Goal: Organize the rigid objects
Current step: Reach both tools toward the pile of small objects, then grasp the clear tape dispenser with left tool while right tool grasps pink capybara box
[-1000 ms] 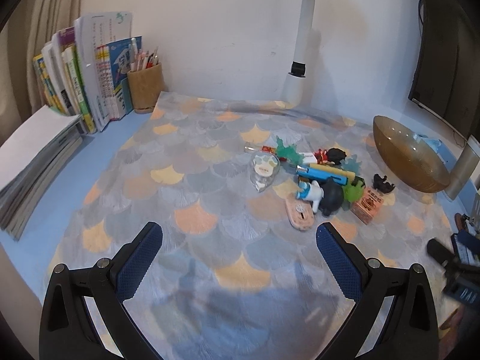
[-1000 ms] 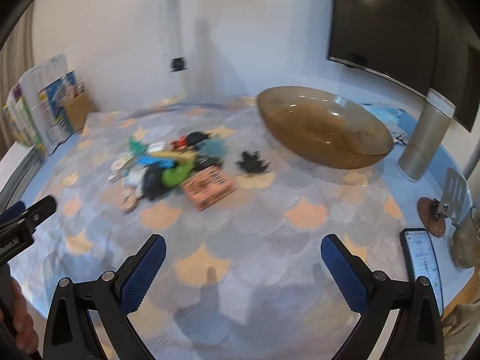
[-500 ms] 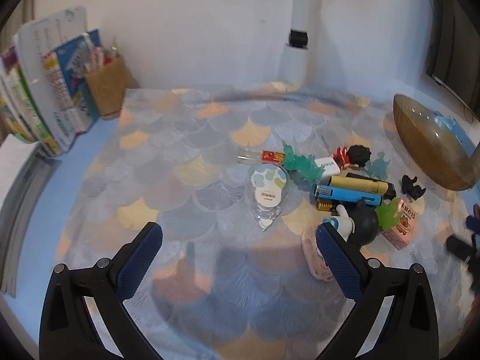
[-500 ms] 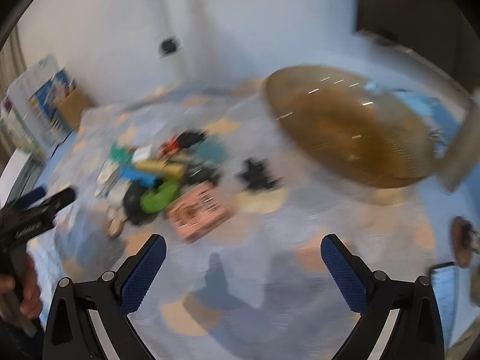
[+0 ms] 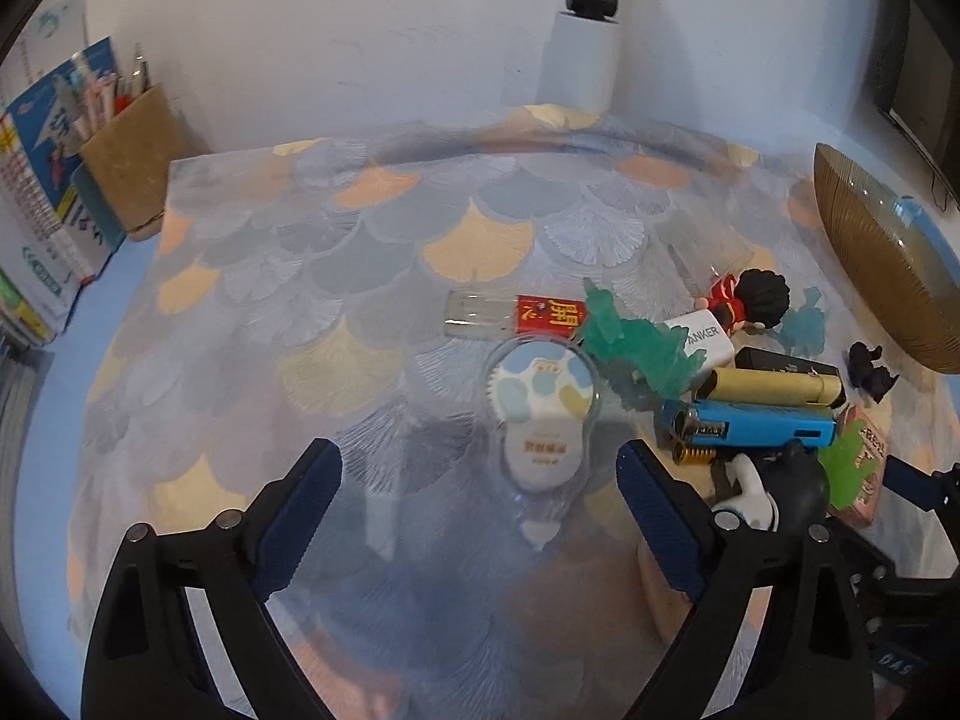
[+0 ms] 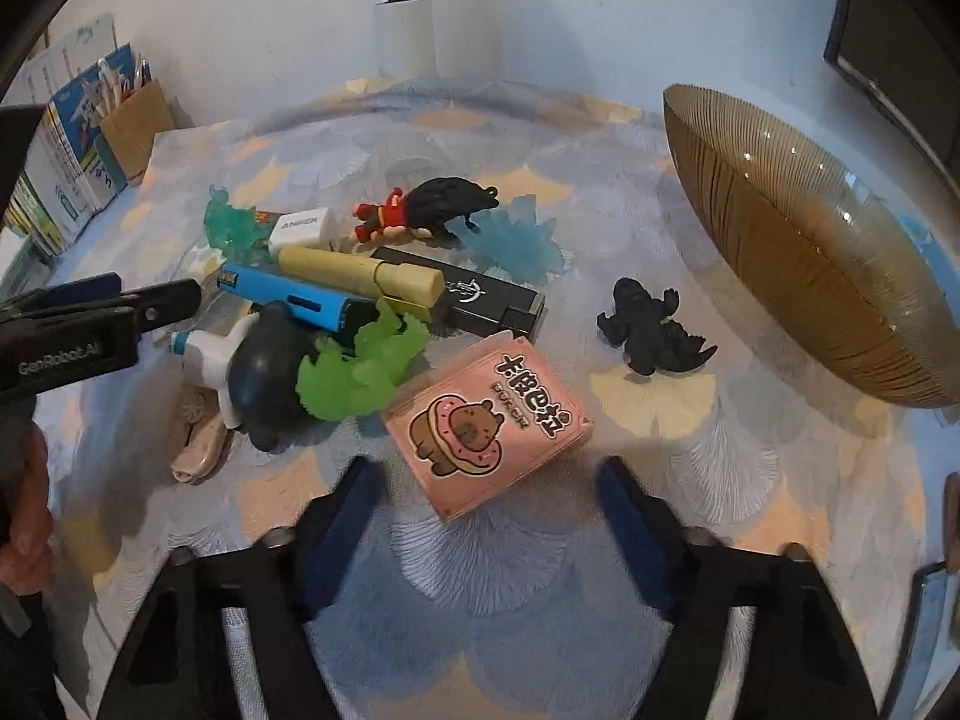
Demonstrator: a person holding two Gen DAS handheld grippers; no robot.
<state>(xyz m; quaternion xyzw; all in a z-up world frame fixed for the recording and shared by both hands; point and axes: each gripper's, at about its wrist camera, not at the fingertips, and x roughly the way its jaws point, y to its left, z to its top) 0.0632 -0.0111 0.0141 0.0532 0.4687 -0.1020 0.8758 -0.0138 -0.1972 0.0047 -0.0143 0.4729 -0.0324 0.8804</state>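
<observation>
A pile of small toys lies on the scale-patterned mat [image 5: 360, 276]. My left gripper [image 5: 477, 480] hovers low over a clear blister pack with a white and blue round item [image 5: 540, 414]. The pack lies just ahead of and between the blue pads, which do not touch it; the jaws are closing. My right gripper [image 6: 489, 486] is at a pink box with a bear picture [image 6: 486, 414]. The box's near corner sits between the fingertips, untouched, and those jaws are closing too. An amber glass bowl [image 6: 810, 252] stands at the right.
The pile holds a blue tool [image 6: 288, 300], a yellow tube [image 6: 360, 276], a green figure [image 6: 360, 366], a black and white figure [image 6: 258, 372] and a white charger [image 6: 300, 228]. A black dinosaur [image 6: 651, 330] lies apart. Books and a pen holder [image 5: 126, 174] stand at the back left.
Both grippers have come forward and down to the pile. Their jaws stand narrower than before. The blister pack and the pink box now lie at the fingertips.
</observation>
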